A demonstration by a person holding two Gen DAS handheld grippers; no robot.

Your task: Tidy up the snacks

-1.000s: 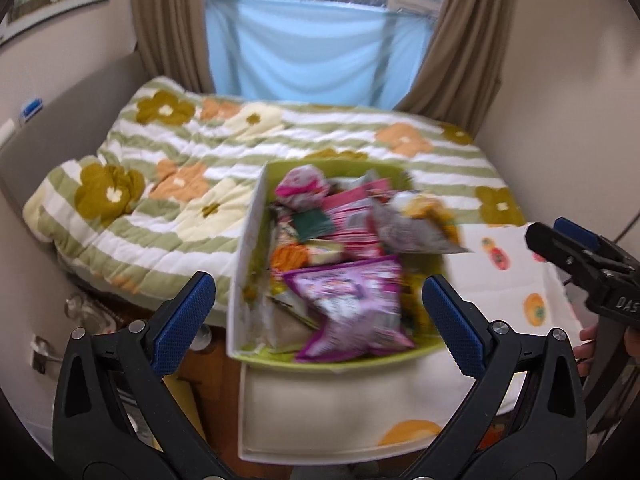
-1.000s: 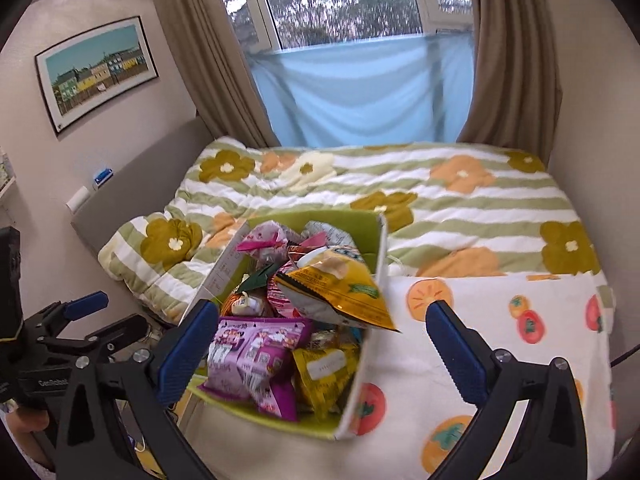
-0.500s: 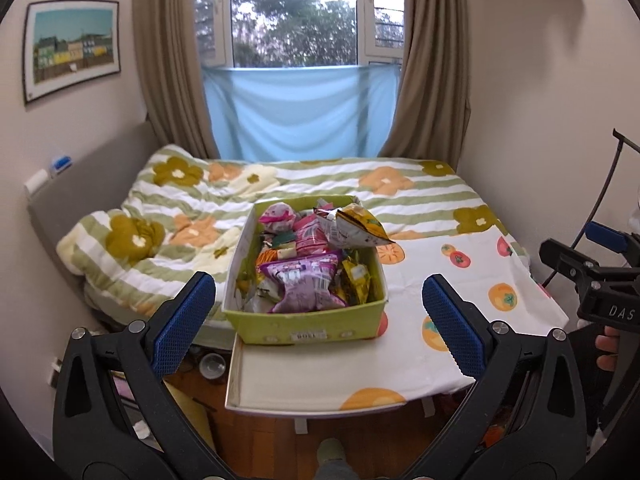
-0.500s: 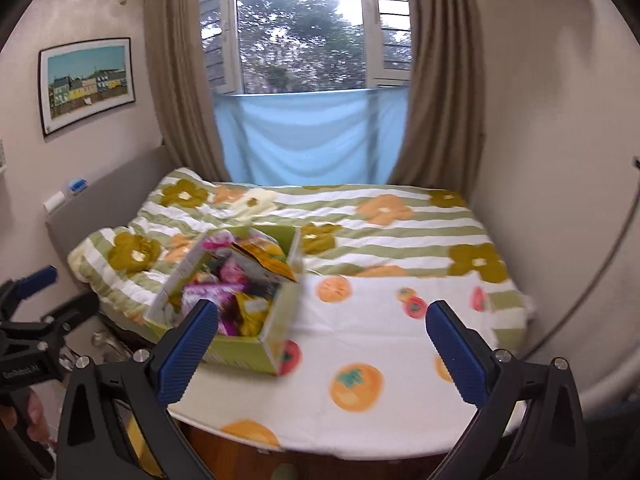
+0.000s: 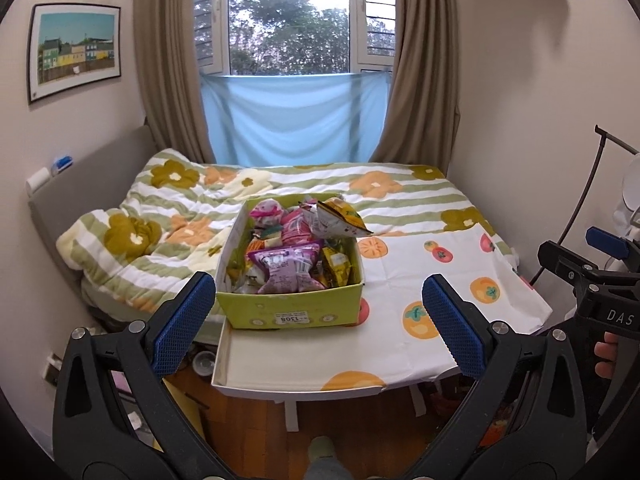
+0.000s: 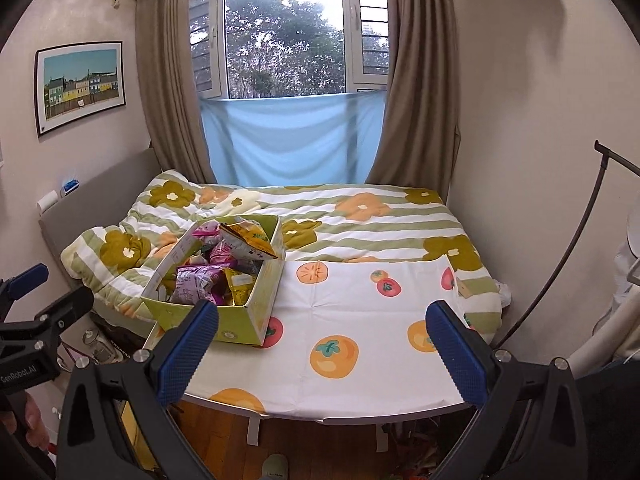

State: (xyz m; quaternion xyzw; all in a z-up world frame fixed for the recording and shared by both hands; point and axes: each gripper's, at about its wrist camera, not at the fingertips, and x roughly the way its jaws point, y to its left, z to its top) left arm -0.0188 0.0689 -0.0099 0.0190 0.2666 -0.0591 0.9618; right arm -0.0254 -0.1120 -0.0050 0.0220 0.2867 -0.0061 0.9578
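A green cardboard box (image 5: 292, 312) full of snack packets stands on a white table with a fruit-print cloth (image 5: 420, 344); it also shows in the right wrist view (image 6: 240, 326). A purple packet (image 5: 286, 266) and a yellow-orange bag (image 5: 340, 220) lie on top. My left gripper (image 5: 320, 328) is open and empty, held back from the table's front edge. My right gripper (image 6: 326, 348) is open and empty, in front of the cloth to the right of the box.
A bed with a flowered green-striped quilt (image 5: 192, 216) lies behind the table. Walls stand close on both sides. A curtained window (image 5: 292, 40) is at the back. Wooden floor (image 5: 360, 432) and table legs show below. A black lamp rod (image 6: 568, 248) curves at the right.
Both grippers have pulled back and up from the box. The box now looks smaller and farther, and the whole table and floor are in view.
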